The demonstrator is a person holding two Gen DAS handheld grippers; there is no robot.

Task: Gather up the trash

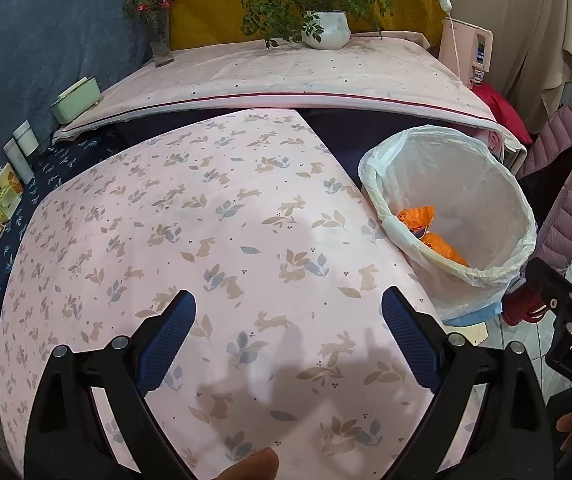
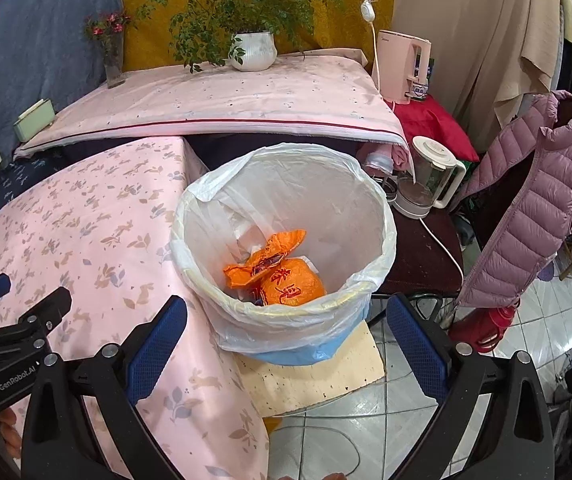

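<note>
A bin lined with a white plastic bag [image 2: 286,216] stands on the floor beside the pink rabbit-print table [image 2: 86,232]. Orange snack wrappers [image 2: 282,272] lie inside it. My right gripper [image 2: 286,344] is open and empty, held just above the bin's near rim. My left gripper [image 1: 287,332] is open and empty above the pink tablecloth [image 1: 206,220], with the bin [image 1: 457,208] and its orange wrappers [image 1: 433,236] to its right. The right gripper's body [image 1: 565,320] shows at the right edge of the left wrist view.
A second pink-covered table [image 2: 226,100] at the back holds a potted plant [image 2: 254,50] and a flower vase [image 2: 112,56]. A glass kettle [image 2: 425,184], a pink appliance [image 2: 403,64], a puffy jacket [image 2: 533,208] and a red flask [image 2: 481,328] stand right of the bin.
</note>
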